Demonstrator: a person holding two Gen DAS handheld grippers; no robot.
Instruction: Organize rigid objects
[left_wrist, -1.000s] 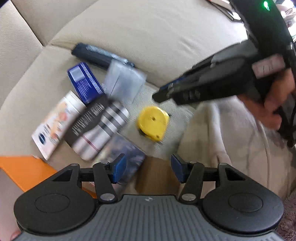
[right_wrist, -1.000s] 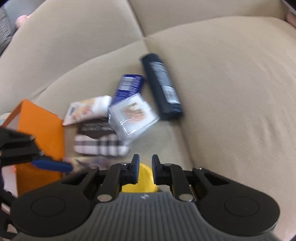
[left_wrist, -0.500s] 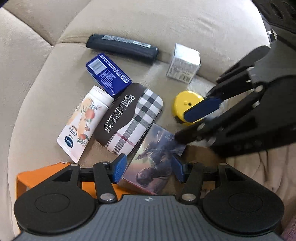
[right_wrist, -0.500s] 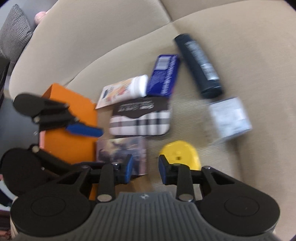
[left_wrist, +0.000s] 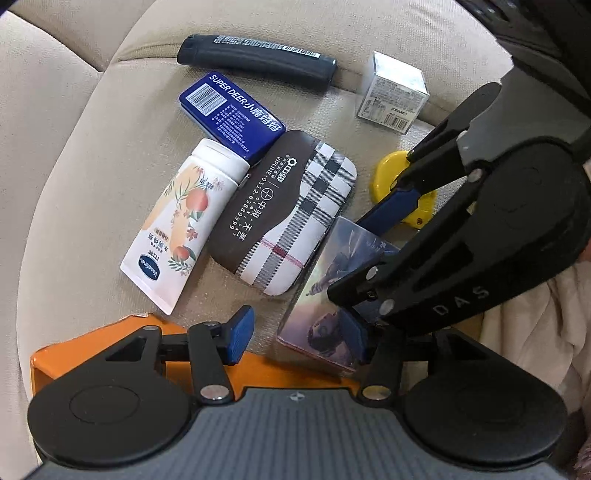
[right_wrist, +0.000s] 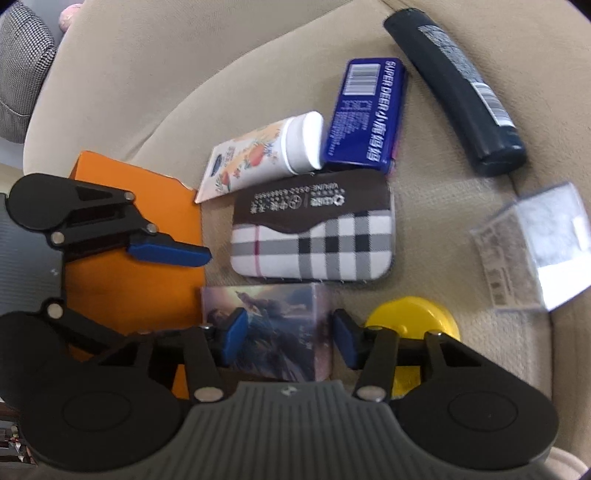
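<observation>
Surface: beige sofa cushion (left_wrist: 85, 192); all items lying flat on it
Right gripper (right_wrist: 286, 338): jaws apart and opening; straddling the picture box (right_wrist: 273, 325), pads not pressing on its sides; yellow round item just right of it
Left gripper (left_wrist: 299, 334): pointing down over the near edge of the orange box (left_wrist: 92, 343); jaws apart, closing slightly; near corner of the picture box between the pads, no grip visible
Picture box: between orange box and yellow round item (right_wrist: 413, 319); just below the plaid case
Plaid case (left_wrist: 284, 210): brown flap with white print; centre of the group; touching the blue tin and the lotion tube
Lotion tube (left_wrist: 181, 225): white, fruit print; cap toward the blue tin
Blue tin (left_wrist: 231, 112): barcode up; beside the dark bottle
Dark bottle (left_wrist: 256, 59): at the cushion seam, farthest back
Clear small box (left_wrist: 393, 92): apart from the group, above the yellow round item
</observation>
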